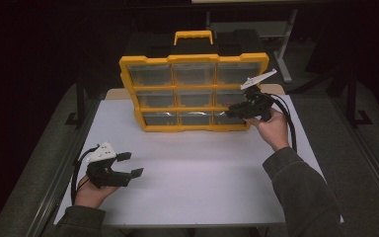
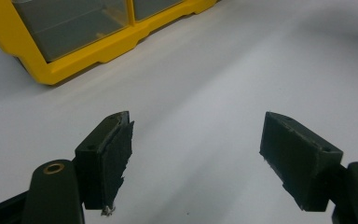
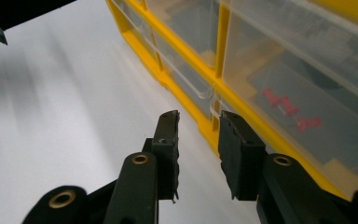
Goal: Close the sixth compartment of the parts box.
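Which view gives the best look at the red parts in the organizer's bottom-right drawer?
The right gripper view: the red parts lie close behind the clear drawer front, just past the right claw. The high view shows the whole organizer, but that drawer's contents are too small to make out. The left gripper view catches a different corner of it.

White counter (image 1: 192, 182), one thing on it.
A yellow organizer case (image 1: 194, 91) with clear drawers stands upright at its far edge.

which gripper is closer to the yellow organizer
Right. The right gripper is at the yellow organizer, at its bottom right drawer, jaws partly open. The left gripper sits apart over the table, jaws open.
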A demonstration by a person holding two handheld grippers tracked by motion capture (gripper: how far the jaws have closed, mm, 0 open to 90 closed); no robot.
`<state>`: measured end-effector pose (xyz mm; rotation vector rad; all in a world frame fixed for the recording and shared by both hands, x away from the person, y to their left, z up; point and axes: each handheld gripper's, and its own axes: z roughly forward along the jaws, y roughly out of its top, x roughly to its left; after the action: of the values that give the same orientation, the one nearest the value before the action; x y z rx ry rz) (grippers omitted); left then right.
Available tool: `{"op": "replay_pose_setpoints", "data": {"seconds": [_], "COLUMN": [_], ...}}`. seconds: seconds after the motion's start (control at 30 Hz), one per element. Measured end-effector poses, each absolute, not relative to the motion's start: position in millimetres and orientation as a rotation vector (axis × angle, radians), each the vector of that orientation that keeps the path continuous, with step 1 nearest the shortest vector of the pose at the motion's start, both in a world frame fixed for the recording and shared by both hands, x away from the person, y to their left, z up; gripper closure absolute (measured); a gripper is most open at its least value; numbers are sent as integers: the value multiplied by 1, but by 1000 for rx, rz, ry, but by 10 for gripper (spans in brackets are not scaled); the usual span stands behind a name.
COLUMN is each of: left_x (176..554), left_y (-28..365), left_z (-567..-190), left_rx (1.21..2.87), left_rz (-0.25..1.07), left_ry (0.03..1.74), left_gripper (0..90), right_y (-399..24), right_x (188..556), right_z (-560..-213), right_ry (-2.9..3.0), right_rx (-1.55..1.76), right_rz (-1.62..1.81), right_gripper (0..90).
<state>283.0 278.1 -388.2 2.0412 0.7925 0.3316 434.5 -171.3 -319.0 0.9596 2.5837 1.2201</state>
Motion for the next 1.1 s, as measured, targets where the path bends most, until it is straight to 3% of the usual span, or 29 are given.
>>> {"op": "replay_pose_setpoints", "data": {"seconds": [1.1], "left_x": [284], "left_y": [275], "left_z": [-394], "left_rx": [2046], "left_rz": [304], "left_ry": [811], "left_gripper": [226], "right_y": [-185], "right_x": [404], "right_z": [-355], "right_ry": [2570], "right_rx": [985], "right_rz": [1287], "right_gripper": [425]}}
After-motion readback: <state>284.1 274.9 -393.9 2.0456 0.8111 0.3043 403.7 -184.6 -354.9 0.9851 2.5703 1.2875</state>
